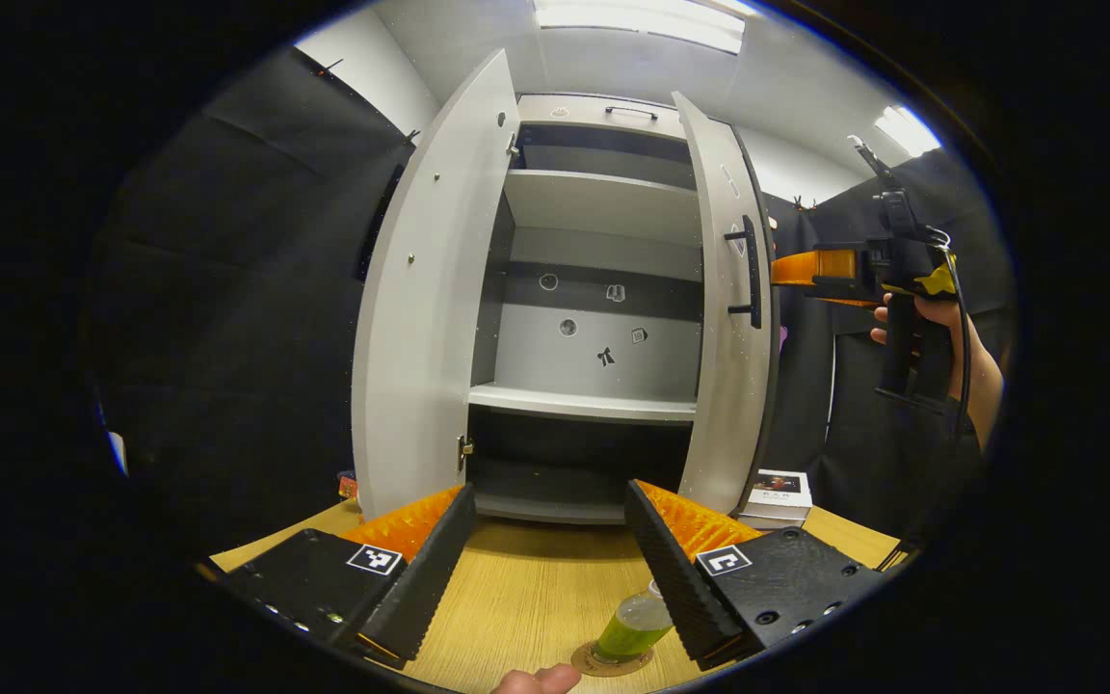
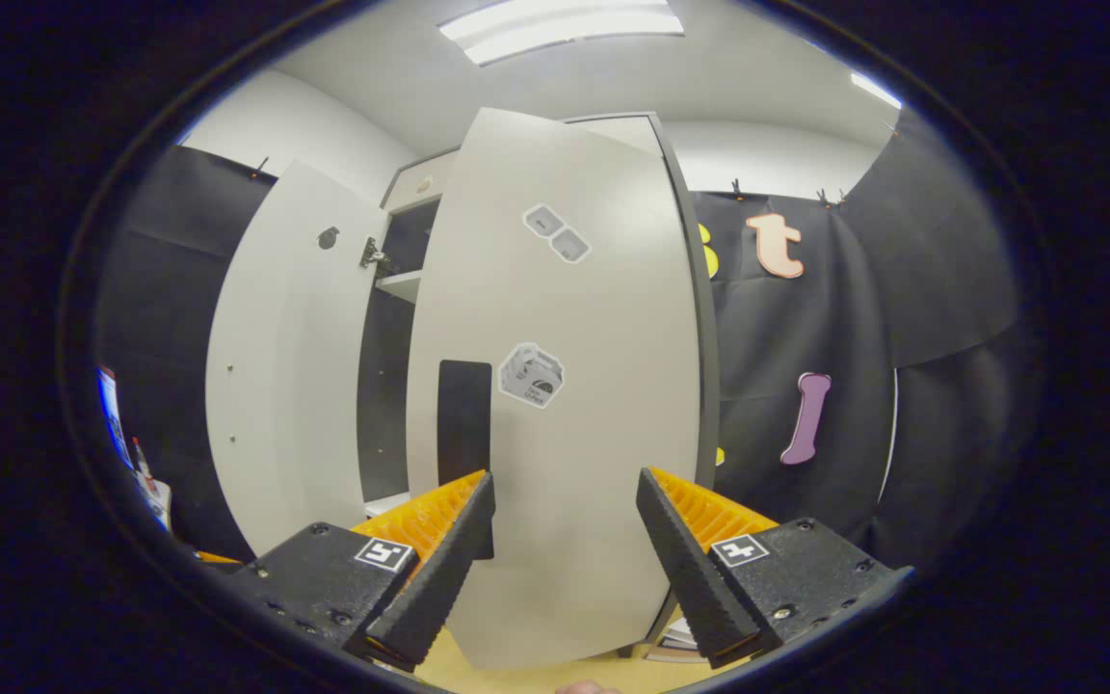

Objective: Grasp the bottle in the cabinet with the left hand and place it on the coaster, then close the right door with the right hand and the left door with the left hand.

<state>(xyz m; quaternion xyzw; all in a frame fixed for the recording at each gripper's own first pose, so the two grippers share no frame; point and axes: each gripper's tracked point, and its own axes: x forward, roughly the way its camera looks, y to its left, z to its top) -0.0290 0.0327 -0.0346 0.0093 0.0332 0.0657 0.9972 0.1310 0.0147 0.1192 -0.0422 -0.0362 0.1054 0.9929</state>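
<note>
In the left gripper view the left gripper [image 1: 550,540] hangs with its fingers spread and nothing between them, above the light wooden table [image 1: 536,588]. The clear bottle of green liquid [image 1: 634,628] stands on the round coaster [image 1: 613,662]. Both doors of the tall white cabinet [image 1: 594,289] stand ajar. The right gripper [image 2: 565,535] (held at the right door's [image 2: 565,405] outer face) is likewise spread wide.

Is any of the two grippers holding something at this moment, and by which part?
Nothing is held. The left gripper is open above the bottle on its coaster; the right gripper is open facing the right door.
</note>
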